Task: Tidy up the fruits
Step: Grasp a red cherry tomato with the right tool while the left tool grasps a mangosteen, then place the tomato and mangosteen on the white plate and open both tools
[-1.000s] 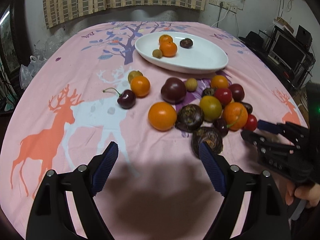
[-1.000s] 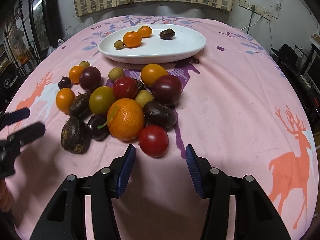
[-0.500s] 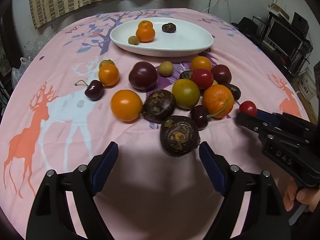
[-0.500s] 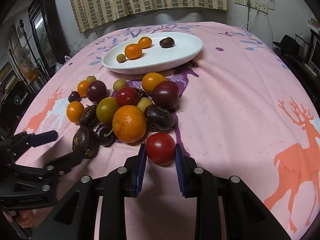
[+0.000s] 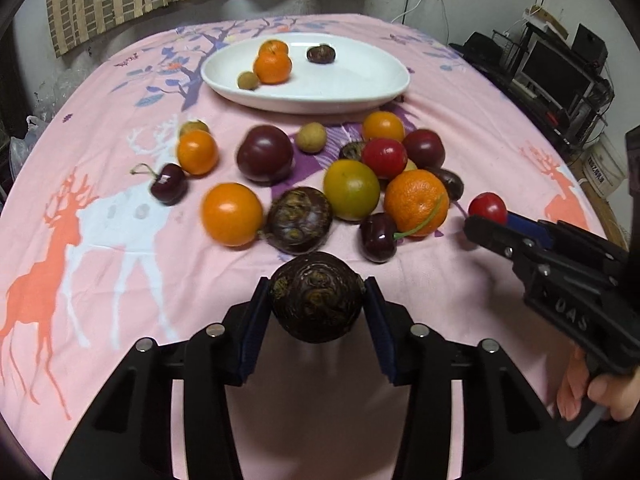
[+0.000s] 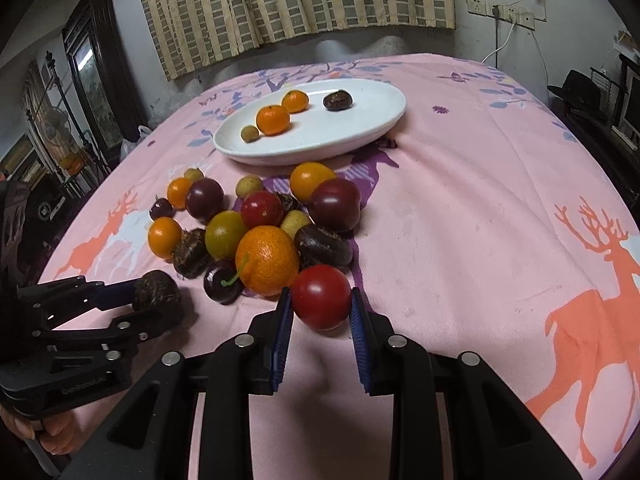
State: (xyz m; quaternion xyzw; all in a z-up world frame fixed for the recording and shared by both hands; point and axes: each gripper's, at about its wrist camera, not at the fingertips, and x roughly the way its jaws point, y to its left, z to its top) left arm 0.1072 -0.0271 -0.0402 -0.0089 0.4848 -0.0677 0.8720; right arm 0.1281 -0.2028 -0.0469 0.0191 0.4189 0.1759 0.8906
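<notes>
**Both claws gripping fruit at the near edge of the pile**

The left gripper (image 5: 318,300) has its blue pads pressed against either side of a dark, wrinkled brown fruit (image 5: 316,296), narrowed just to that fruit's width. The right gripper (image 6: 320,312) is likewise closed around a small red tomato-like fruit (image 6: 320,296), both pads touching its sides.

Just beyond them sits the loose pile on the pink deer-print tablecloth (image 6: 480,240): a large orange (image 6: 267,260) beside the red fruit, a dark cherry (image 6: 222,286) and other plums and oranges crowded together. The white oval plate (image 5: 360,84) lies past the pile, holding two small oranges, a longan and a dark fruit, with its right half bare. Open cloth stretches to the right of the pile.
</notes>
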